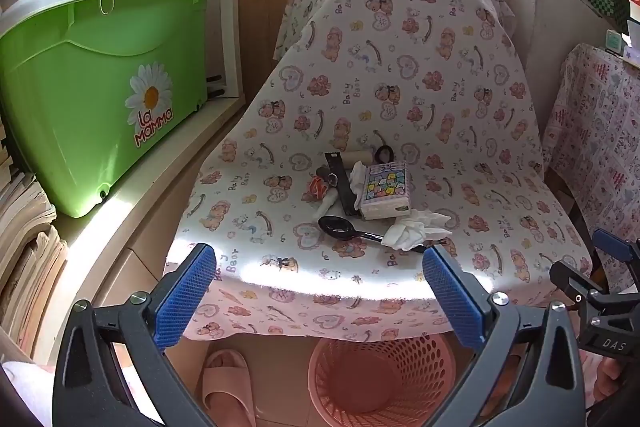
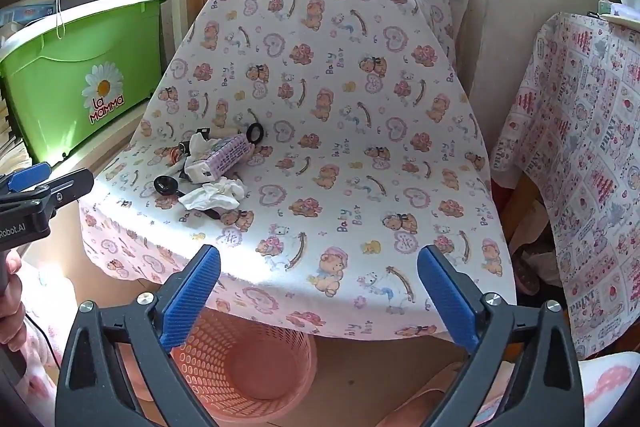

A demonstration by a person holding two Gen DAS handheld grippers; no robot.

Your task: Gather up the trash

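Observation:
A chair covered with a bear-print cloth (image 1: 400,87) holds a pile of small items: a crumpled white tissue (image 1: 412,229), a black plastic spoon (image 1: 340,227), a tissue pack (image 1: 386,191), a black flat strip (image 1: 340,183), an orange wrapper (image 1: 316,187), a cardboard tube (image 1: 356,158). The tissue (image 2: 212,197), spoon (image 2: 166,185) and pack (image 2: 224,161) show in the right wrist view too. A pink mesh basket (image 1: 380,379) (image 2: 244,367) stands on the floor under the seat's front edge. My left gripper (image 1: 320,291) is open, just before the seat edge. My right gripper (image 2: 320,291) is open, right of the pile.
A green lidded box (image 1: 92,95) sits on a shelf to the left beside stacked papers (image 1: 28,227). A pink slipper (image 1: 224,383) lies by the basket. Another cloth-covered piece of furniture (image 2: 580,167) stands to the right.

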